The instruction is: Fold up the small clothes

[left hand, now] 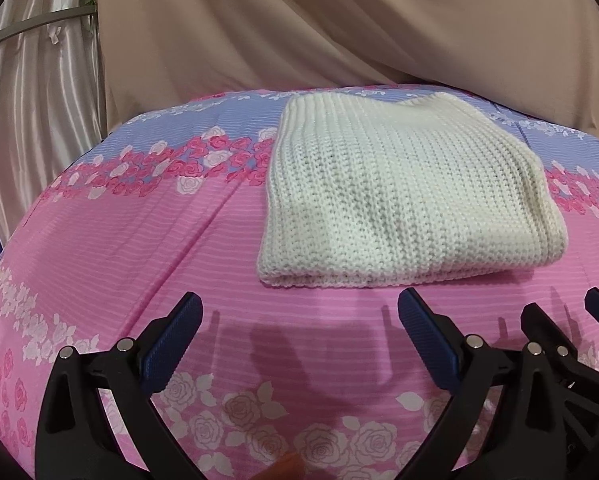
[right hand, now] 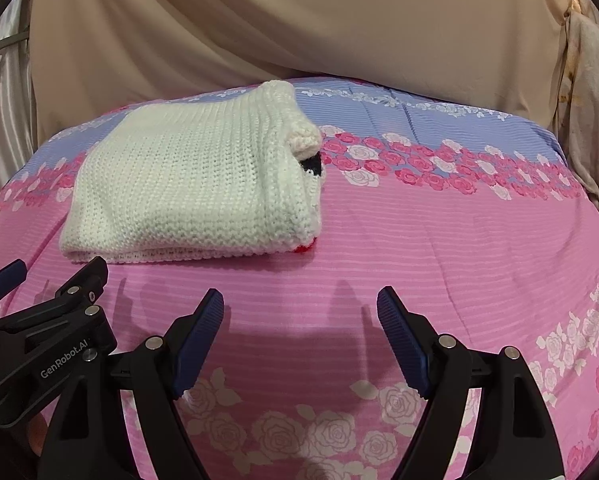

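Left claw (left hand: 299, 336): blades apart, empty, just short of the sweater.
Right claw (right hand: 299, 332): spread, empty.
White knit sweater (left hand: 399, 196): folded on the bed (left hand: 119, 248).
Risk: a loose cuff (right hand: 305, 136) could snag and undo the fold.

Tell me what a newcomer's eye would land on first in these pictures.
First, the folded white knit sweater lying on the pink and lilac rose-print bedsheet, with a bit of black and red peeking from its right edge. Then the two open grippers, left and right, near the sweater's front edge, touching nothing.
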`<action>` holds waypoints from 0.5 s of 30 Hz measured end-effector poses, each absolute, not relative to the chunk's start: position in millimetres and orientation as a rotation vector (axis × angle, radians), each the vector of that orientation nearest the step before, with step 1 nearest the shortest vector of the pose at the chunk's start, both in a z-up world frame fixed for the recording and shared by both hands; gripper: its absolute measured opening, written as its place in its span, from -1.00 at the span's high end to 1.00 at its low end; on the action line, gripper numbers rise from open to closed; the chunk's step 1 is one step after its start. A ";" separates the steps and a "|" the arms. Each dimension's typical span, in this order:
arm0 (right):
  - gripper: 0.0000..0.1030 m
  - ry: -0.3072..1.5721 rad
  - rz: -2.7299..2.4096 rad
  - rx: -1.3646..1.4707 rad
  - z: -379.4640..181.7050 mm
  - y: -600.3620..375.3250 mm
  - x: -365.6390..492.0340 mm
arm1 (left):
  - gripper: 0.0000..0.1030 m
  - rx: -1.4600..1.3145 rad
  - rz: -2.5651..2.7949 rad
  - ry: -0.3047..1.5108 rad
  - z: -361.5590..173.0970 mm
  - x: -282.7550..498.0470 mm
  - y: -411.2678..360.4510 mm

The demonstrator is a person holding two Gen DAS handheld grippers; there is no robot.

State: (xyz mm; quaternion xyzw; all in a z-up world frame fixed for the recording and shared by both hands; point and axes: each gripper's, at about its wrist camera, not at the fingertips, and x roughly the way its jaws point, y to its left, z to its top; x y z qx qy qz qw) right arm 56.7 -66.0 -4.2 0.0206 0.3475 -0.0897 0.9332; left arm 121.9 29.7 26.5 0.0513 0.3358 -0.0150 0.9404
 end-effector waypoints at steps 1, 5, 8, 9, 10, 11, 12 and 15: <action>-0.49 0.712 -0.183 0.042 -4.2 -66.1 56.9 | -0.86 0.105 -0.029 0.685 26.4 121.7 29.5; -0.49 0.711 -0.187 0.040 -3.9 -65.2 56.8 | -0.85 0.099 -0.032 0.694 25.8 122.0 29.5; -0.49 0.708 -0.192 0.039 -3.8 -65.3 56.0 | -0.85 0.101 -0.032 0.700 25.3 122.9 29.2; -0.49 0.709 -0.193 0.040 -3.8 -65.5 56.1 | -0.85 0.106 -0.030 0.701 25.1 123.1 28.7; -0.49 0.710 -0.194 0.041 -3.9 -66.2 56.2 | -0.85 0.108 -0.028 0.701 25.1 123.3 28.2; -0.49 0.710 -0.195 0.041 -4.0 -67.0 56.2 | -0.85 0.112 -0.028 0.702 25.0 123.8 27.9; -0.49 0.711 -0.198 0.041 -4.0 -66.7 56.2 | -0.85 0.115 -0.025 0.701 25.0 123.6 26.9; -0.49 0.712 -0.200 0.034 -4.3 -68.3 57.0 | -0.86 0.120 -0.016 0.700 24.9 122.9 25.1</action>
